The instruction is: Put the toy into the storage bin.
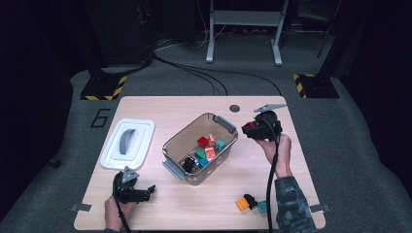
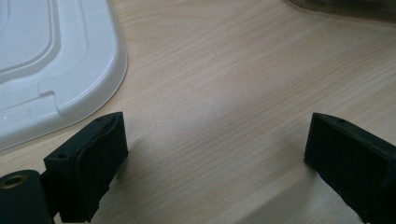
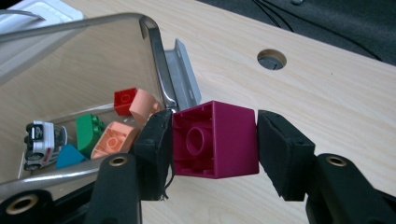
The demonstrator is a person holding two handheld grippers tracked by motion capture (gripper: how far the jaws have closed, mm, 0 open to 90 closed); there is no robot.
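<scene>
We had several toy bricks in the clear plastic bin; our right gripper clamped a magenta plastic brick beside it, three pieces remained, and the left gripper gaped empty.

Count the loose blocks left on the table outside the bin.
3, clustered at the table's near right edge: orange block, black block, teal block. Others may be hidden.
</scene>
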